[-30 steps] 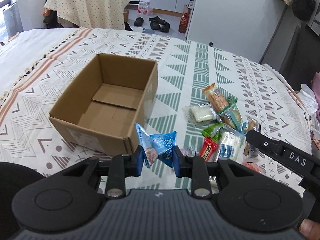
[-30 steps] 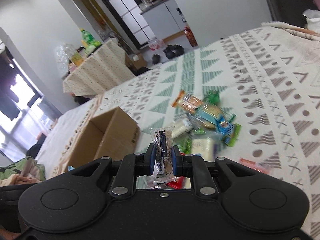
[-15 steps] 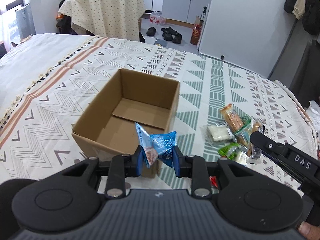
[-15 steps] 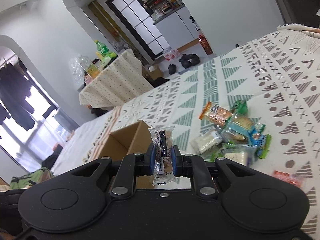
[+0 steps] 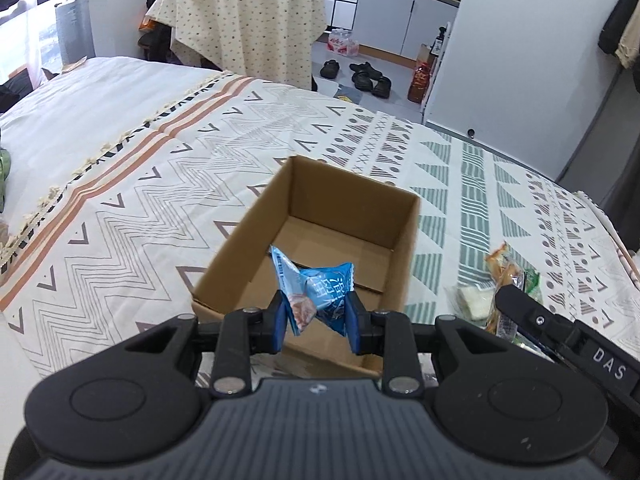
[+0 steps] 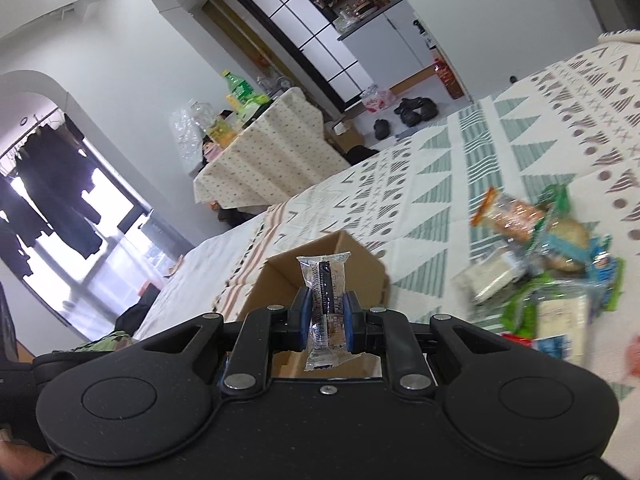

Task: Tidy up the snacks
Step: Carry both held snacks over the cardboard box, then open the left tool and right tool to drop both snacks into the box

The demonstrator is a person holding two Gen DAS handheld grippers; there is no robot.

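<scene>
The cardboard box (image 5: 320, 248) sits open on the patterned bedspread (image 5: 160, 184), and as far as the left wrist view shows its floor is bare: no snack has gone in yet. Two are on their way. The left gripper (image 5: 316, 320) pinches a crumpled blue snack packet (image 5: 316, 288) between its blue pads, the packet poised over the near wall of the box, so a release a little further in would probably land it inside. The right gripper (image 6: 325, 320) clamps a slim clear-wrapped dark bar (image 6: 324, 292) upright between its pads, with the box (image 6: 320, 276) directly behind it at 12 o'clock in that view; whether it is already over the opening I cannot tell.

The bulk of the work is left. A heap of snacks (image 6: 552, 268) lies on the bedspread at about 2 o'clock from the right gripper, well apart from the box: an orange-wrapped biscuit pack (image 6: 508, 216), green and blue wrappers, pale cracker packs. In the left view part of the same heap (image 5: 492, 284) shows at 3 o'clock, just beyond the box's right wall, partly hidden by the right gripper's black body (image 5: 568, 344).

The left gripper tilts steeply down toward the box. The right one points far shallower and is rolled, so the room leans in its view. A sliver of hand (image 6: 20, 456) shows at 8 o'clock there.
</scene>
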